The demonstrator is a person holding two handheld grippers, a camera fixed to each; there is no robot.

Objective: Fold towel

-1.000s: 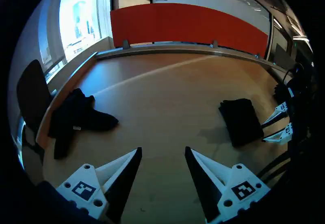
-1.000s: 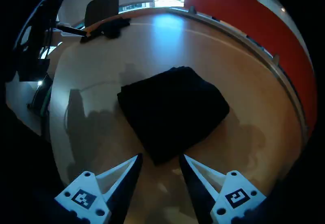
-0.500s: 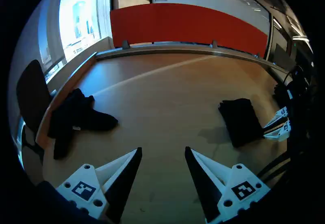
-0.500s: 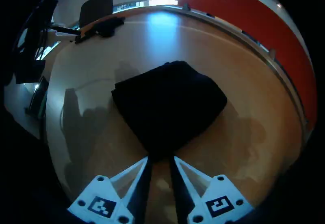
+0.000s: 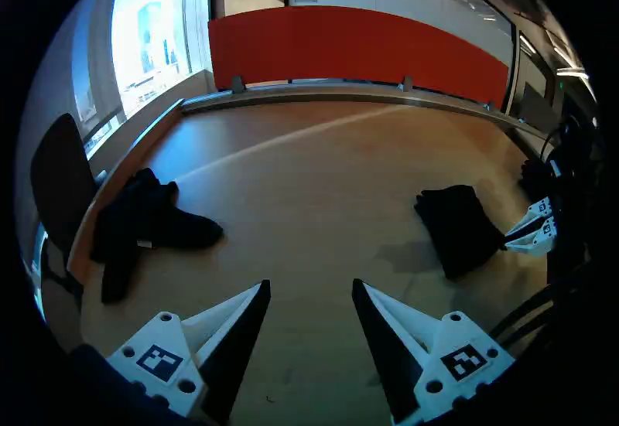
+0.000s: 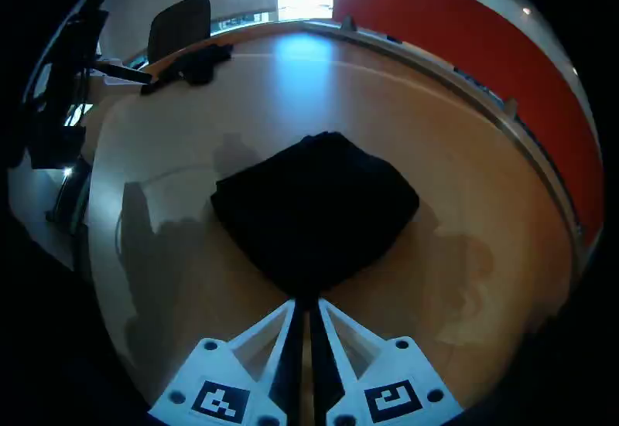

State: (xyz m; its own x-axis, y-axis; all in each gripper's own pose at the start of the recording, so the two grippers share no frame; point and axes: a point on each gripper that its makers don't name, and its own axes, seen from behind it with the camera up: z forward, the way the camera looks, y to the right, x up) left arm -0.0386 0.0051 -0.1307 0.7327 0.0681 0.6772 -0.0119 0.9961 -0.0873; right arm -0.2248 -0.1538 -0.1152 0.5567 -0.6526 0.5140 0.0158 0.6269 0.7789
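A folded black towel [image 6: 317,206] lies on the wooden table [image 6: 464,217]; the left gripper view has the same towel [image 5: 458,226] at the right. My right gripper [image 6: 304,308] has its fingers drawn together on the towel's near corner, which disappears between the tips. From the left gripper view, the right gripper [image 5: 512,234] touches the towel's right edge with its fingers close together. My left gripper [image 5: 309,285] stands open above bare table, well to the left of the towel, with nothing between its fingers.
A heap of black cloth [image 5: 147,221] lies near the table's left edge, beside a dark chair [image 5: 56,172]. A red panel [image 5: 356,43] runs along the far side behind a raised rim. Dark cables and gear [image 5: 569,163] sit at the right edge.
The right gripper's fingers have come together on the towel's near corner, from wide apart a second ago. The left gripper has stayed in place.
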